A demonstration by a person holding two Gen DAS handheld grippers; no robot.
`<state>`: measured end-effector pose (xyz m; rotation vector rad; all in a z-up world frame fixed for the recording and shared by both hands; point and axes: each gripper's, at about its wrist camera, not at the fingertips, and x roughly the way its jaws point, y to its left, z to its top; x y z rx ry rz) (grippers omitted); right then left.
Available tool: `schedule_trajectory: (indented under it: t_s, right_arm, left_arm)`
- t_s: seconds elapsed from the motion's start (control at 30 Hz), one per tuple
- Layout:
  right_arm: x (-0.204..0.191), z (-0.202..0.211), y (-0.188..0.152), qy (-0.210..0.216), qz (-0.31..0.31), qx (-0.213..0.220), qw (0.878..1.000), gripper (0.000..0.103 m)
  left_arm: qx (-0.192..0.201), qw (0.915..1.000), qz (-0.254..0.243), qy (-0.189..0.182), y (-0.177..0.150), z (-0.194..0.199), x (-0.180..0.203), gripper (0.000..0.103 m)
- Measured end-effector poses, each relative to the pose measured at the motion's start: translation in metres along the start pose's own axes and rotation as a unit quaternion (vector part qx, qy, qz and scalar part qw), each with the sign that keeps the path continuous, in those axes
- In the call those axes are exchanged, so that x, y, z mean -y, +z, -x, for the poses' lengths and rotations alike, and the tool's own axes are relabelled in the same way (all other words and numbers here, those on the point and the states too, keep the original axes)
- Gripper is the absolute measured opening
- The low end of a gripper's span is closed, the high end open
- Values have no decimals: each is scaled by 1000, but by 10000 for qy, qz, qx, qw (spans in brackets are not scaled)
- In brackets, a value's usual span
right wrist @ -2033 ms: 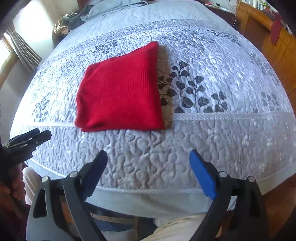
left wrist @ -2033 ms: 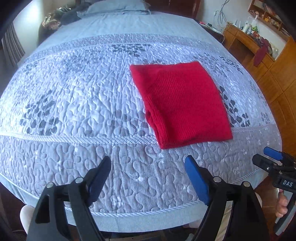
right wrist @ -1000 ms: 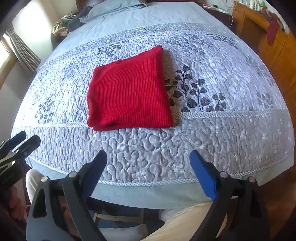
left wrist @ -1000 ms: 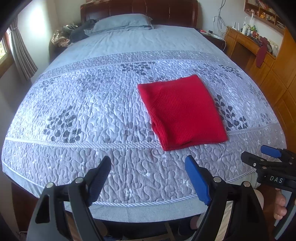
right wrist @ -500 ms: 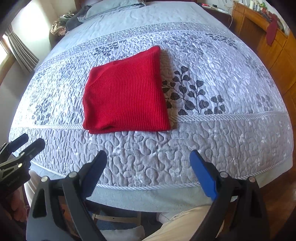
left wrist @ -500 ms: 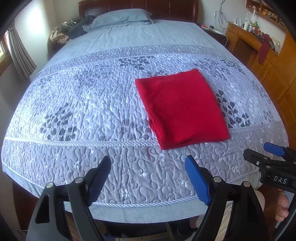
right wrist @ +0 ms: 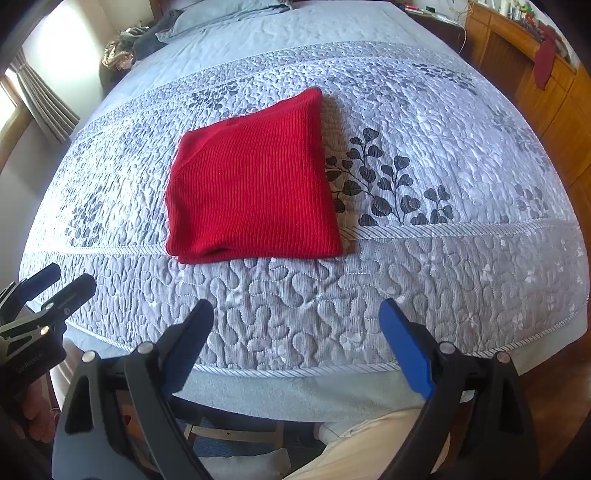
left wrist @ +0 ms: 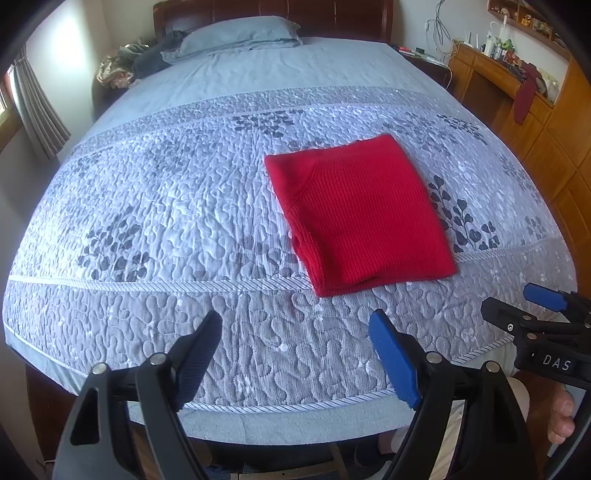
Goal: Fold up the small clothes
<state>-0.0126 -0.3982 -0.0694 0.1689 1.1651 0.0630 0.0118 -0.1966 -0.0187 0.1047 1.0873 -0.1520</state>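
A red knit garment (left wrist: 364,216) lies folded into a flat rectangle on the grey quilted bedspread (left wrist: 166,206); it also shows in the right wrist view (right wrist: 255,184). My left gripper (left wrist: 295,325) is open and empty, held over the near edge of the bed, short of the garment. My right gripper (right wrist: 295,314) is open and empty, also over the near edge, below the garment. Each gripper shows at the edge of the other's view: the right one (left wrist: 532,314) and the left one (right wrist: 55,288).
A pillow (left wrist: 236,35) and a dark heap of clothes (left wrist: 147,61) lie at the head of the bed. Wooden cabinets and a desk (left wrist: 517,96) stand along the right side. A curtained window (left wrist: 33,103) is on the left. The person's legs (right wrist: 369,443) are below.
Both grippers have drifted slightly over the near edge of the bed, staying open. The folded garment has not moved.
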Motion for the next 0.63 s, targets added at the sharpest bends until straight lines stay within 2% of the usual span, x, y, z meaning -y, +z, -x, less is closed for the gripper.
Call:
schedule_trajectory:
  t_s: [0.63]
  right_arm:
    - [-1, -4, 0, 37, -50, -44, 10000, 91]
  left_arm:
    - [-102, 9999, -4, -72, -1, -5, -3, 82]
